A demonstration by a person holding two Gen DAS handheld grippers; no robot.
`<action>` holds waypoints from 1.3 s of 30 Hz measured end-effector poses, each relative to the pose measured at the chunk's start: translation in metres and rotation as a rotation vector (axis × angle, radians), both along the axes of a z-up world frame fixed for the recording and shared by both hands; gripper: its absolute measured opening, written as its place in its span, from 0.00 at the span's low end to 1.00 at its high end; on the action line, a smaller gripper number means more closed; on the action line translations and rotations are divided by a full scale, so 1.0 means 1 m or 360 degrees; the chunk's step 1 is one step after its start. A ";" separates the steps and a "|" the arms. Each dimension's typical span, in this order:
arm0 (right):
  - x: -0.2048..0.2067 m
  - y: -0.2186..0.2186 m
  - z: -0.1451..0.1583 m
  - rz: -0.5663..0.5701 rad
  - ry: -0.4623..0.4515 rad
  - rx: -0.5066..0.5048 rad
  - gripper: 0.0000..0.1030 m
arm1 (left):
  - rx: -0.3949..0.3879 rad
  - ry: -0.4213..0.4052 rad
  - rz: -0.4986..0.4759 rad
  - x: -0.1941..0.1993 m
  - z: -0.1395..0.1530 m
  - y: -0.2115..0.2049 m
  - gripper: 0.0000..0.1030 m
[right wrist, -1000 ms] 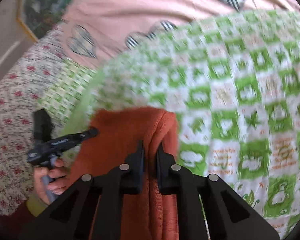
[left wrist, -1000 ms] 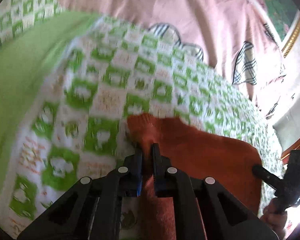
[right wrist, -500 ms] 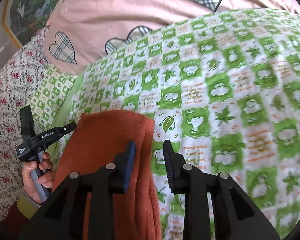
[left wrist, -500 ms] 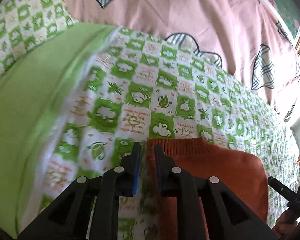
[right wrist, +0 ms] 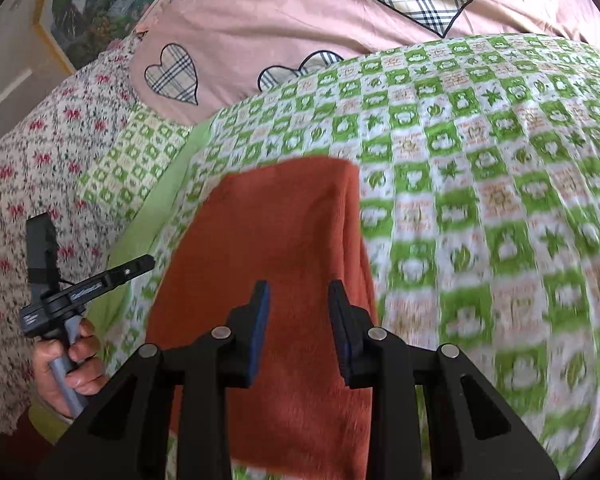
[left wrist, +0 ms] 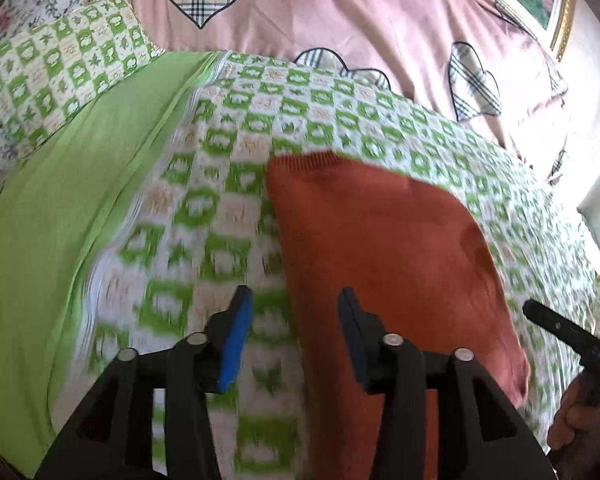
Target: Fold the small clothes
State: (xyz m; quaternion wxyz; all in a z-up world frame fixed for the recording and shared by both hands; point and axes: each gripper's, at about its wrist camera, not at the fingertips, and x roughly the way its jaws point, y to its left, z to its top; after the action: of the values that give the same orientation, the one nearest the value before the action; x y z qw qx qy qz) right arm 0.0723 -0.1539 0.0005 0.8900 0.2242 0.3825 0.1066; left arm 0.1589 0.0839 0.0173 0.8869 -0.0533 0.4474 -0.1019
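While claws gape, sweater point(right wrist: 276, 240) lies flat.

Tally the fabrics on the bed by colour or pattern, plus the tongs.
Orange garment: 1
Green checked cover: 1
Pink quilt with plaid hearts: 1
Green checked pillow: 1
Tongs: 2, left tongs, right tongs
Total: 6

White lettering showing along the left tool point(right wrist: 88, 288) body, too small to read, orange print on the bedspread point(right wrist: 480, 168) squares blurring, illegible
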 end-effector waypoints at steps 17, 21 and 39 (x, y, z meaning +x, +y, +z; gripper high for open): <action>-0.069 0.029 -0.009 0.0084 0.0065 -0.0176 0.51 | 0.0185 0.0061 -0.0053 -0.112 -0.020 -0.009 0.68; -0.087 0.033 -0.009 0.0123 0.0066 -0.0232 0.59 | 0.0279 0.0034 -0.0055 -0.132 -0.020 -0.009 0.74; -0.128 0.051 -0.014 0.0253 0.0050 -0.0393 0.89 | 0.0469 0.0030 -0.0124 -0.171 -0.025 -0.008 0.82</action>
State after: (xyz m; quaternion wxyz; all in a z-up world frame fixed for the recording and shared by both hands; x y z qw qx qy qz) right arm -0.0554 -0.1026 -0.0138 0.8935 0.0837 0.4231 0.1252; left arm -0.0122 0.0755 -0.0075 0.8763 0.0938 0.4675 -0.0690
